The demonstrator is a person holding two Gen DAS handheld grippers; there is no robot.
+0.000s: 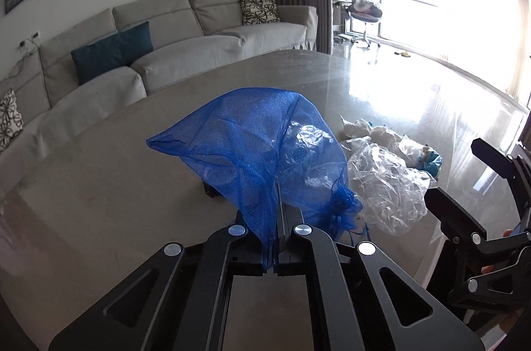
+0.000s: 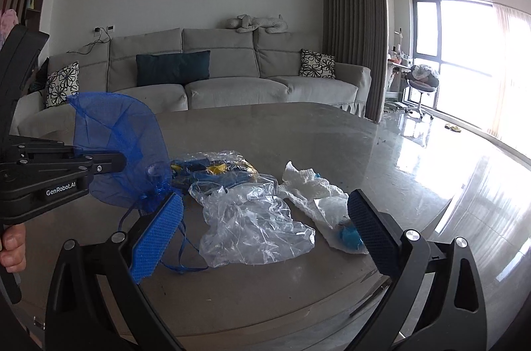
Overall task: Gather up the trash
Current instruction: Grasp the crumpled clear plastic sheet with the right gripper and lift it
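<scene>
now blue mesh bag (image 1: 252,148) sits pinched between left fingers (image 1: 288,215).

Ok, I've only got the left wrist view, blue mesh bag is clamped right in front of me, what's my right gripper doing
Observer: The right gripper is open, with the clear plastic wrap lying on the table between its fingers.
Operator: What's hidden behind the bag?
Observer: A blue and yellow wrapper, just beyond the clear plastic.
Operator: Is the blue mesh bag off the table?
Observer: From the side, most of it hangs in the left gripper; its drawstring trails toward the tabletop.
</scene>
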